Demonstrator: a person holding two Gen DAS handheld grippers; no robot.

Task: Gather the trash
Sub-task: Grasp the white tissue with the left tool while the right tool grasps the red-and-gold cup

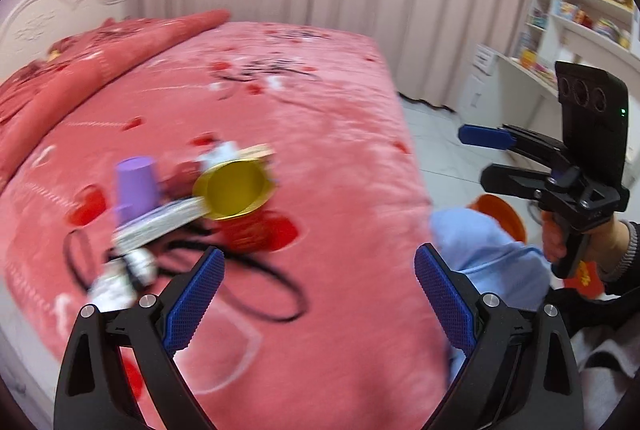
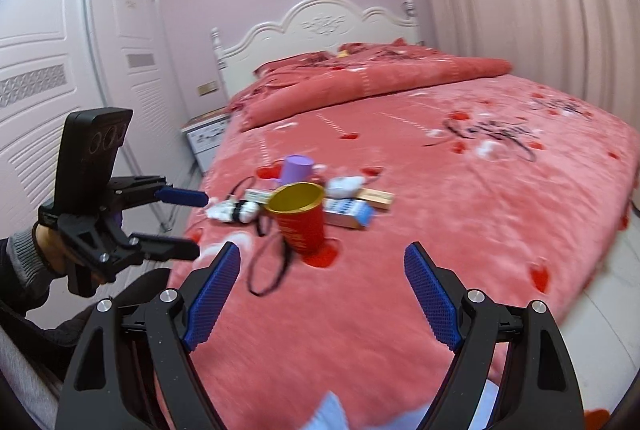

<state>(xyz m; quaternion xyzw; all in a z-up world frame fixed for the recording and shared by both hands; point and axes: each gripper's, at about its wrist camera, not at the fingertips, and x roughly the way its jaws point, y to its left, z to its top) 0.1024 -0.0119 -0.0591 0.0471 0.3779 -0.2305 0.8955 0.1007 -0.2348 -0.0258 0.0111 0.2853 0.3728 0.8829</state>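
Observation:
A pile of litter lies on the pink bed (image 2: 440,250): a red cup with a gold inside (image 2: 298,216), a purple cup (image 2: 296,167) upside down behind it, small boxes (image 2: 348,209), crumpled white wrappers (image 2: 234,210) and a black cord (image 2: 268,266). The left wrist view shows the red cup (image 1: 234,191), purple cup (image 1: 135,185) and cord (image 1: 272,286). My left gripper (image 1: 318,300) is open and empty, above the bed near the pile; it also shows in the right wrist view (image 2: 192,224). My right gripper (image 2: 322,296) is open and empty, short of the red cup.
A light blue bag or cloth (image 1: 488,254) and an orange bin (image 1: 500,213) sit beside the bed's foot. A folded quilt (image 2: 360,81) and headboard (image 2: 320,25) lie at the far end. Wardrobe doors (image 2: 60,69) stand left, shelves (image 1: 580,13) and curtains right.

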